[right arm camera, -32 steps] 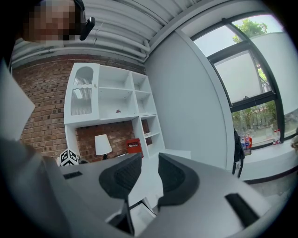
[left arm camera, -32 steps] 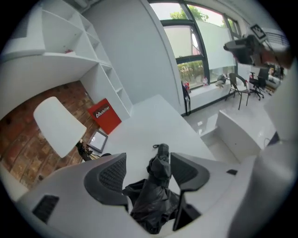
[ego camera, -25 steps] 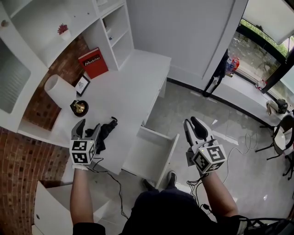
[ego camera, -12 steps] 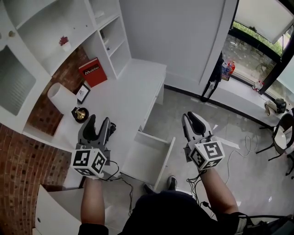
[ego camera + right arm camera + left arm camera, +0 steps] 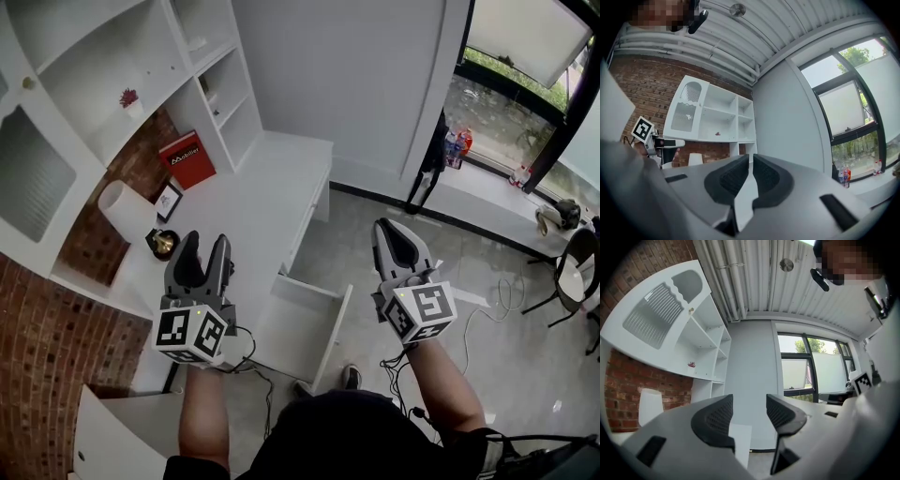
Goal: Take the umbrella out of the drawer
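Observation:
The white drawer (image 5: 323, 328) hangs pulled out from the desk (image 5: 262, 187), and its inside shows bare and white. No umbrella shows in any view now; the desk spot where it lay is covered by my left gripper (image 5: 206, 246). That gripper is held level in the air, its jaws (image 5: 749, 411) apart and closing slightly, with nothing between them. My right gripper (image 5: 392, 234) hovers over the floor to the right of the drawer. Its jaws (image 5: 751, 171) are closing to a narrow slit and hold nothing.
A white lamp (image 5: 127, 208), a small picture frame (image 5: 169, 199), a brass dish (image 5: 164, 242) and a red book (image 5: 186, 159) stand at the desk's back by the brick wall. White shelves (image 5: 112, 56) rise above. A black cable (image 5: 246, 345) hangs off the desk's front edge.
Both grippers have risen towards the camera. The left one has come up over the black umbrella on the desk and now hides it. Both pairs of jaws have narrowed, the right far more.

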`<state>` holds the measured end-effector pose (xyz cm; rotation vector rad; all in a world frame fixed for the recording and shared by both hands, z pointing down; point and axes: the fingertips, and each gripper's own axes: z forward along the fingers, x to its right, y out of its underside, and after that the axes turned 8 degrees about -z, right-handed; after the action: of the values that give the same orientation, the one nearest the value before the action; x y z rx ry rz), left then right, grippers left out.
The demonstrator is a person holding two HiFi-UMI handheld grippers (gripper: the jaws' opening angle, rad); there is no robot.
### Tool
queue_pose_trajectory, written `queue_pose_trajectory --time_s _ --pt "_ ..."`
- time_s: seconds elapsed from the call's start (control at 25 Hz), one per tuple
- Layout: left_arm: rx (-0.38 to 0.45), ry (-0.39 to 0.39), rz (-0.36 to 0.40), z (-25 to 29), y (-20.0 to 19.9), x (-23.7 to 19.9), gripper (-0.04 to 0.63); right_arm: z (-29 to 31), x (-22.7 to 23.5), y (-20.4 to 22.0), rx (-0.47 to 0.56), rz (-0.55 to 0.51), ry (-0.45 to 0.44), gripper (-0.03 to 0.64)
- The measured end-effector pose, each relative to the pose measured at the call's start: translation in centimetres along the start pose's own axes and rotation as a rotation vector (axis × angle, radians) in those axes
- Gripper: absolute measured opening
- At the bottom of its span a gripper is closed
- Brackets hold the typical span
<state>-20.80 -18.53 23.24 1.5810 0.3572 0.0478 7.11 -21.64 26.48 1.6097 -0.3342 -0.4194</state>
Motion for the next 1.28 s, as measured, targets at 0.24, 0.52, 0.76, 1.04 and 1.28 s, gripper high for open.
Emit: queue_pose_trajectory --time_s 0.24,0.52,0.76,1.04,1.28 --pt "0.013 0.001 -0.019 -0.5 -0.7 0.1 0.221 -0.6 -0.1 -1.1 0.025 -0.029 -0.001 0.02" --pt "0.014 0.004 -0.035 -1.0 -0.8 0.1 0.221 -1.0 -0.4 -1.9 0.04 -0.042 -0.002 0.017" --pt "0.017 0.002 -0.039 -1.4 -0.9 -0.2 0.221 -1.1 -0.5 -2.4 0.054 -0.055 0.007 0.015" --pt "0.011 -0.006 -0.045 -1.5 -0.7 -0.8 0.221 -0.9 -0.4 -2.4 0.055 -0.056 0.015 0.014" --pt "0.009 0.0 -0.052 -1.4 -0.7 -0.8 0.219 -0.8 -0.5 -2.5 0.053 -0.06 0.014 0.012"
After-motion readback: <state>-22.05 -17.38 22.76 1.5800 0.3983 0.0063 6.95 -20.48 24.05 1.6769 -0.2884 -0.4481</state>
